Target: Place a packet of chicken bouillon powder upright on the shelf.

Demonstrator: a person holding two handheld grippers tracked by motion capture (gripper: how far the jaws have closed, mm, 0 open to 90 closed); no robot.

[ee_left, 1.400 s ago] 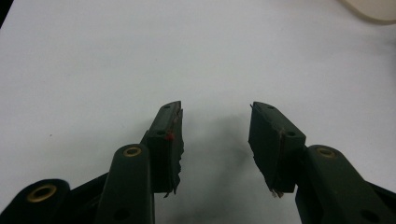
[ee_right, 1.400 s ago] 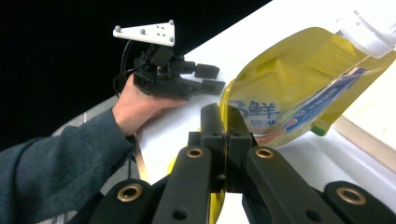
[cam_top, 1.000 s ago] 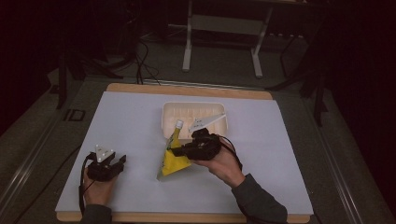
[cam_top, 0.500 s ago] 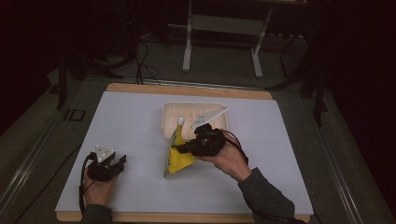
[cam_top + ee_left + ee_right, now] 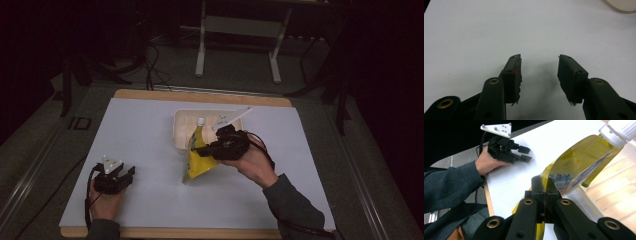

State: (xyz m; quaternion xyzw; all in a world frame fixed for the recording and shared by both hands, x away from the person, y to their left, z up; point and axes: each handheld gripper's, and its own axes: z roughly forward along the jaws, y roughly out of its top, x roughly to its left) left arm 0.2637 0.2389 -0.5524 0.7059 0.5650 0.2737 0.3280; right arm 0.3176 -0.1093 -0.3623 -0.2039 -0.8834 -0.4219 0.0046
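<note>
Right tool [image 5: 545, 185] clamped on yellow pouch [image 5: 198, 159] (white cap up), lifted off worktop [image 5: 150, 130] w/ bottom corner touching, beside tray [image 5: 181, 122]. Left tool [image 5: 539, 65] wide, empty.

Left gripper [image 5: 539, 75] seen from behind its own two black jaws, jaws spread apart with nothing between them, worn pads [image 5: 517, 82] frayed at the edges, white table sheet [image 5: 499, 32] beneath, cream tray [image 5: 621, 3] corner at top right, well apart.
</note>
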